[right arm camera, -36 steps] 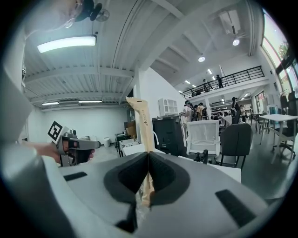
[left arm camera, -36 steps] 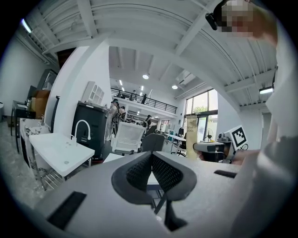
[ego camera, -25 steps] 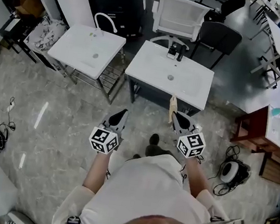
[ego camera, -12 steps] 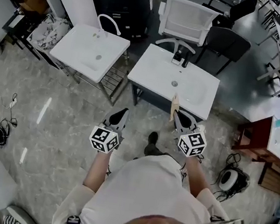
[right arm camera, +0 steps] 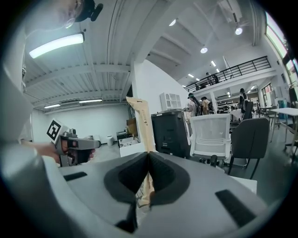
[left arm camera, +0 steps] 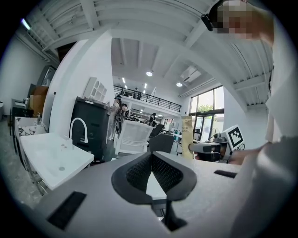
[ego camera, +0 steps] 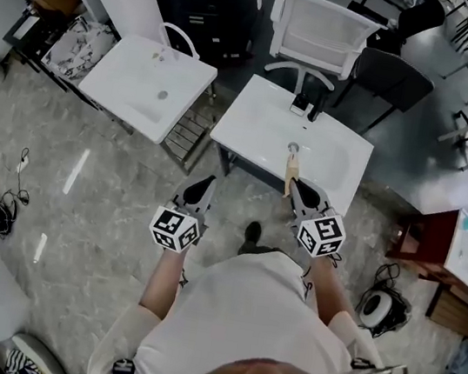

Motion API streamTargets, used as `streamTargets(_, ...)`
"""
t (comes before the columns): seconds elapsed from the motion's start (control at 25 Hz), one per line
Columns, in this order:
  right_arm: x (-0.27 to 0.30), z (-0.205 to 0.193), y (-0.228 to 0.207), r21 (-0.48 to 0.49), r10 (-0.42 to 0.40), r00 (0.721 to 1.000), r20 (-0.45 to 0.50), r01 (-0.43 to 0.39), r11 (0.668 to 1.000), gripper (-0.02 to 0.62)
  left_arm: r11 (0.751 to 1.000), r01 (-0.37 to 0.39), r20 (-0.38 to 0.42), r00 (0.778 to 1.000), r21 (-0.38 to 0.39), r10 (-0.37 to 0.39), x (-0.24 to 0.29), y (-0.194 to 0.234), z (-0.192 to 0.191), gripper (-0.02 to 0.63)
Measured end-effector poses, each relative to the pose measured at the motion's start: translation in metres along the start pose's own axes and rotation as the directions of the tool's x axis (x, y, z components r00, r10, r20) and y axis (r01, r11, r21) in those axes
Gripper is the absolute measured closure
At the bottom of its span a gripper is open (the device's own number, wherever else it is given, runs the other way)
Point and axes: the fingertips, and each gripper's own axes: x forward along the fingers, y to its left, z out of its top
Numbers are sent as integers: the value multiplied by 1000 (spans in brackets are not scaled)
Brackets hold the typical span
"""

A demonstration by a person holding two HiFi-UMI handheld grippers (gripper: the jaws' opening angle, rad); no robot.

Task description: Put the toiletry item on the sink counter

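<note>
The toiletry item is a tall beige tube (ego camera: pixel 291 168), held upright with my right gripper (ego camera: pixel 294 183) shut on its lower end. It hangs over the front edge of the white sink counter (ego camera: pixel 253 119), near the basin drain. In the right gripper view the tube (right arm camera: pixel 141 122) rises from between the closed pads. My left gripper (ego camera: pixel 201 192) is shut with nothing in it, level with the right one, left of the counter's front corner. The left gripper view shows the tube (left arm camera: pixel 187 141) off to the right.
A black faucet (ego camera: pixel 305 107) stands at the counter's back. A second white sink (ego camera: pixel 145 81) with a curved tap sits to the left. Behind are a white chair (ego camera: pixel 320 33) and a dark chair (ego camera: pixel 389 77). A red-brown cabinet (ego camera: pixel 424 241) is at right.
The person has stepped toward the sink counter. The tube in the right gripper has gone from short of the counter's front edge to above it. Both grippers keep their grip state.
</note>
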Motion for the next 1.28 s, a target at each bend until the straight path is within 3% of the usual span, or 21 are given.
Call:
streamTargets(0.6,61,4,-92,33,50,997,-54,-48,998,586,999,-34,-49,998,-18,33,100,19,9,601)
streamTargets(1.28,100,4,-120,50,-8,996,-85,13,999,586,999,39,-94,995,-15,-40,153,52,19,601)
